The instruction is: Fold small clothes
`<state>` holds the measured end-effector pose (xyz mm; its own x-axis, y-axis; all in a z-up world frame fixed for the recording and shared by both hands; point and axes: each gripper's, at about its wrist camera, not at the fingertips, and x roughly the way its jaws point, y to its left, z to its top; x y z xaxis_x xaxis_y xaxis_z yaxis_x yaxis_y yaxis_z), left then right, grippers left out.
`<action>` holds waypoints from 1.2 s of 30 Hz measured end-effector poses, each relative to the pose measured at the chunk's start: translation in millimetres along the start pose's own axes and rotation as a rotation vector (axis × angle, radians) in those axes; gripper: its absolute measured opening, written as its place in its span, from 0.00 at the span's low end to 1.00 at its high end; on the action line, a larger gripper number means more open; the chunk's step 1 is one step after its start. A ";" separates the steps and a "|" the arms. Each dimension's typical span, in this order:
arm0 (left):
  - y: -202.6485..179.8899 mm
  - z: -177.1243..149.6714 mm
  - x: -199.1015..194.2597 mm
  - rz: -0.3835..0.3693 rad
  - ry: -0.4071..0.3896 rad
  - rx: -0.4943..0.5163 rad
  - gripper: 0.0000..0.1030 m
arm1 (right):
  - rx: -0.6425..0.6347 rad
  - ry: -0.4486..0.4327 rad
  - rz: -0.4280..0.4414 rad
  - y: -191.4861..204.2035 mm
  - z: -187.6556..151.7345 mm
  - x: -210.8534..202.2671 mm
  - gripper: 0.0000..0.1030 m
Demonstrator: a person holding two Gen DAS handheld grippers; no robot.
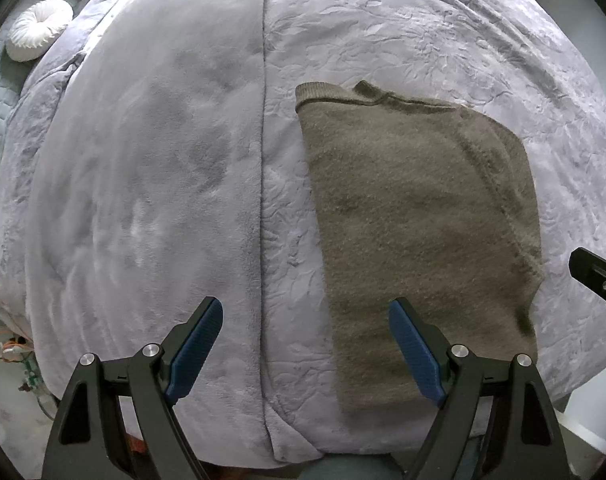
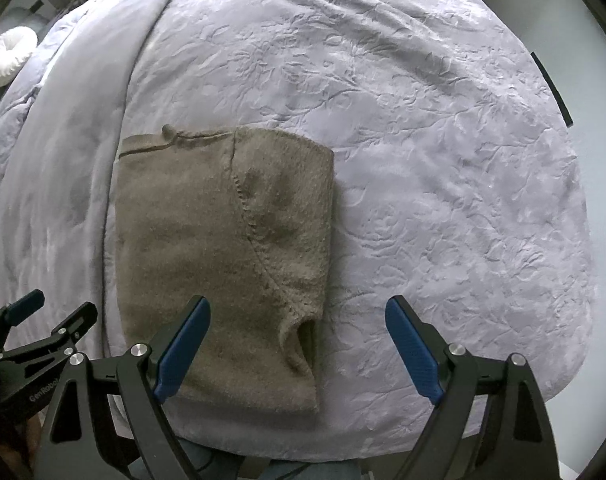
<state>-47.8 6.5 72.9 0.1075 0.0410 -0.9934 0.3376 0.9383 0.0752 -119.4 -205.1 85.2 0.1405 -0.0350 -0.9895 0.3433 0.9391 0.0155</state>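
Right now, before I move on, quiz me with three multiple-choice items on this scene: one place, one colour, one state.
1. Where does the olive-brown knitted garment lie?
A on the lavender embossed bedspread
B on the floor
C in a basket
2. The pads on the right tool are:
A red
B blue
C white
3. The left tool is:
A shut on the garment
B open, holding nothing
C shut, empty
Answers: 1 A, bedspread shows on all sides; 2 B, both pads are blue; 3 B, fingers stand wide apart.
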 end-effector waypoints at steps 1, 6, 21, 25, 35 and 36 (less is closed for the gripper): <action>0.1 0.2 -0.1 -0.001 -0.001 0.001 0.84 | 0.000 0.000 0.000 0.2 -0.5 -0.2 0.89; 0.0 0.0 -1.0 -0.003 -0.004 0.001 0.84 | 0.003 0.001 -0.001 0.4 -0.5 -0.4 0.89; 0.8 0.2 -0.2 -0.005 -0.005 0.002 0.84 | 0.005 0.003 -0.008 1.2 -0.6 -1.5 0.89; 0.7 0.1 -0.2 -0.005 -0.004 0.000 0.84 | 0.006 0.003 -0.012 0.6 -1.1 -1.9 0.89; 1.3 0.8 0.0 -0.005 -0.005 0.004 0.84 | 0.007 0.004 -0.013 -0.8 -1.3 -2.4 0.89; 1.4 0.9 0.0 -0.005 -0.005 0.005 0.84 | 0.007 0.004 -0.014 -0.7 -1.3 -2.5 0.89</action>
<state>-46.6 7.5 73.1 0.1103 0.0347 -0.9933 0.3425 0.9369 0.0708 -121.2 -205.2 87.5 0.1318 -0.0466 -0.9902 0.3521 0.9360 0.0028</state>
